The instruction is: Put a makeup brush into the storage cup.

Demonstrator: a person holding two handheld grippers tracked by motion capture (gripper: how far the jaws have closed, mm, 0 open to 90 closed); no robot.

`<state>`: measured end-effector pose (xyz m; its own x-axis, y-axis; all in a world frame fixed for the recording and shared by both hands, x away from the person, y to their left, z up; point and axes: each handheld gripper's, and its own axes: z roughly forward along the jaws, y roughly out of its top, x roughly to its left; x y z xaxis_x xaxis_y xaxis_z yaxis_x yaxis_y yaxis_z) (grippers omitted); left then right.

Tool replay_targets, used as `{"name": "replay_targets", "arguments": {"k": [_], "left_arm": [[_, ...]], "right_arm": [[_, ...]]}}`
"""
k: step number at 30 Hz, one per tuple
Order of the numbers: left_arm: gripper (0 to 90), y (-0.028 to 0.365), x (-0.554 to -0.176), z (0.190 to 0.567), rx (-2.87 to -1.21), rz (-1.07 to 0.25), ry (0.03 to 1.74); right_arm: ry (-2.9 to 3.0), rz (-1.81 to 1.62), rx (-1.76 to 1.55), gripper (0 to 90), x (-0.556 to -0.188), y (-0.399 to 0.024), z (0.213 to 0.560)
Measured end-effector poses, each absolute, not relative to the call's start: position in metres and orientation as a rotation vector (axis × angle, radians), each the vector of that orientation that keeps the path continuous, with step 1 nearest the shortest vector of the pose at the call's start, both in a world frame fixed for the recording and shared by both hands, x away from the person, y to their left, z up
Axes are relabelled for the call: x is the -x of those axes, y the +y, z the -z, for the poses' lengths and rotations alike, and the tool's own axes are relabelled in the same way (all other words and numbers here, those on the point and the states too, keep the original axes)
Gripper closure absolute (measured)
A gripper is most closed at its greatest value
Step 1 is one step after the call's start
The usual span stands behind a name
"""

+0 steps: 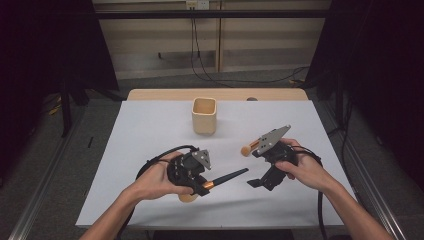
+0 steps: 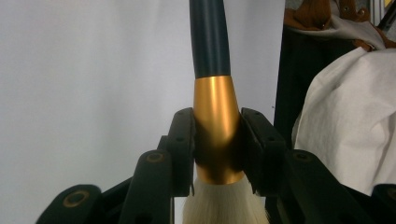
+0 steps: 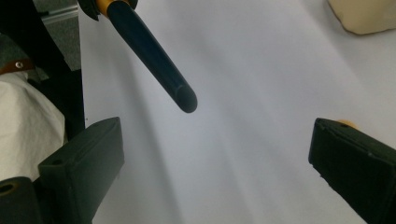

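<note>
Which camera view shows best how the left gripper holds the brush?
The left gripper view: the left gripper presses both jaws on the brush's gold collar, just above the pale bristles. The high view shows the same grip small, from above, with the dark handle pointing right. The right gripper view shows the handle's tip.

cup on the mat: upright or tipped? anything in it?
Upright. The cup stands on its base on the white mat, mouth up, with its rim level. The part of its inside that shows looks empty; its bottom is hidden.

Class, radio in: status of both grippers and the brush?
Left gripper shut on brush ferrule. Right gripper open, facing handle tip. Cup behind, nothing between.
</note>
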<state>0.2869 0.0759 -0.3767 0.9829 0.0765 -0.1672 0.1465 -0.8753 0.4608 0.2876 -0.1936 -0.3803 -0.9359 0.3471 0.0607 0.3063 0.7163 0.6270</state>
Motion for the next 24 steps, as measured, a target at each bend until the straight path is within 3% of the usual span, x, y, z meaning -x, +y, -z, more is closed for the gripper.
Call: {"name": "replay_targets", "arguments": {"k": [24], "left_arm": [[66.5,0.067,-0.281,0.382,-2.677,0.230,0.106]], "right_arm": [[3.020,-0.830,-0.285,4.9,-0.291,-0.158,0.382]]}}
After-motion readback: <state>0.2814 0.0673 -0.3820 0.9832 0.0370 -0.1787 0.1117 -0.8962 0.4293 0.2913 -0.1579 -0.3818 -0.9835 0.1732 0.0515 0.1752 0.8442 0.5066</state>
